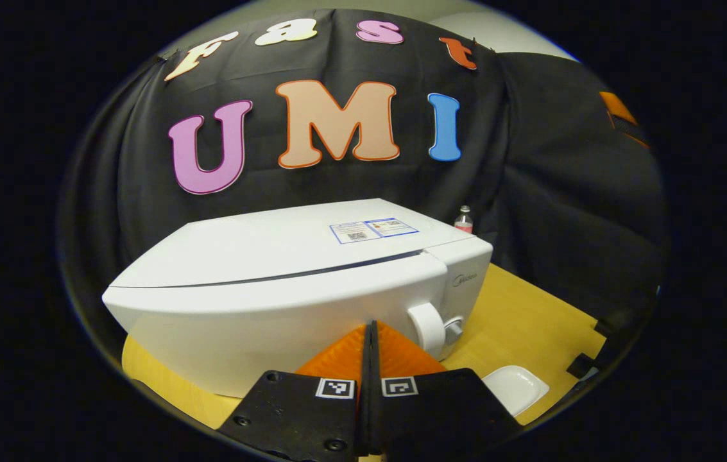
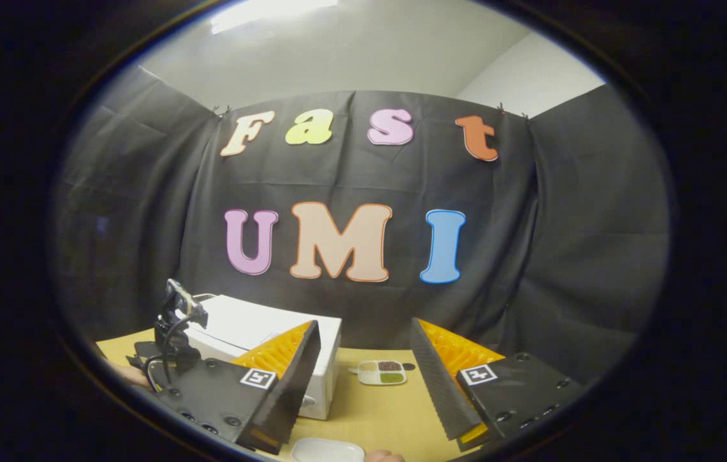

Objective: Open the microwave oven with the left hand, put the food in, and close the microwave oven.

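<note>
A white microwave oven (image 1: 286,282) sits on a yellow table (image 1: 530,314), door closed, w/ a round knob (image 1: 427,327) at its right front. The left gripper (image 1: 369,350) hovers just before the door, fingers clenched together on nothing. The right gripper (image 2: 363,372) is spread wide, empty. A divided food dish (image 2: 381,371) lies right of the oven; it looks light, rigid, best taken by its rim. The door likely swings stiffly, so grip its edge.

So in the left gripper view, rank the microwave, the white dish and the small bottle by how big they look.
1. Microwave, by far the largest.
2. White dish, partly cut off at the view's edge.
3. Small bottle, the smallest, but it stands behind the microwave, farther off, so its real size against the dish is unsure.
</note>
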